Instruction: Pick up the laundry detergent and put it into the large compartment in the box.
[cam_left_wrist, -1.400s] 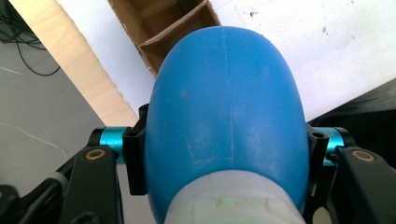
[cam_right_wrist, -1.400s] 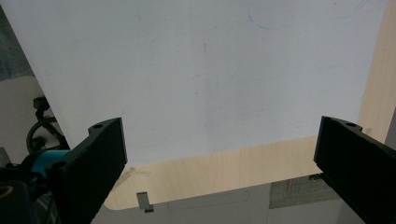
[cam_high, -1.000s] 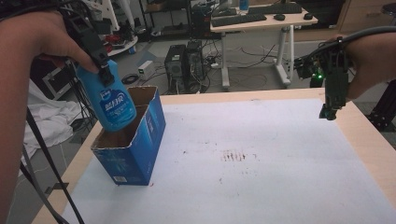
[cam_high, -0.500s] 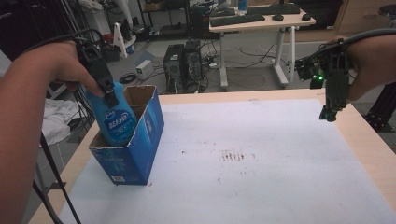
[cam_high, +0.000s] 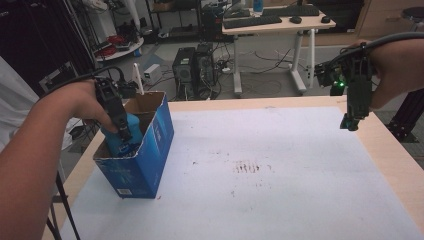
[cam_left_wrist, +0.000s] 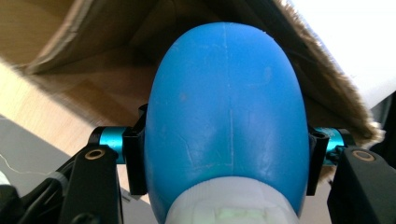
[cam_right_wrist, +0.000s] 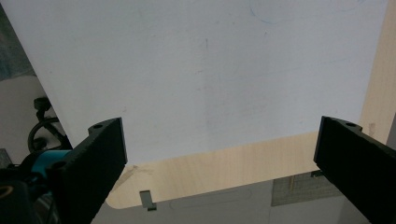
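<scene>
The left gripper (cam_high: 122, 132) is clamped on a blue bottle (cam_left_wrist: 226, 116), its jaws pressing either side of the smooth, rounded plastic body just above the white cap end, and the bottle sits partly down inside the open box (cam_high: 145, 155) at the table's left edge. To finish this well, I judge the bottle should go straight down along the box's middle, clear of the torn flap edges, until its base rests on the cardboard floor; only then should the jaws part, and the gripper should lift out vertically so it does not drag the light box along or tip it. The box is printed blue outside and raw brown cardboard within, with frayed, fibrous rims in the left gripper view. It stands on a white sheet (cam_high: 280, 165), matte and faintly smudged with dark marks near the middle, which covers a pale wooden table (cam_high: 395, 150) with a rounded corner. Farther off on the right, the right gripper (cam_high: 350, 121) hangs above the table's edge, pointing down, its black jaws spread wide with nothing between them.
</scene>
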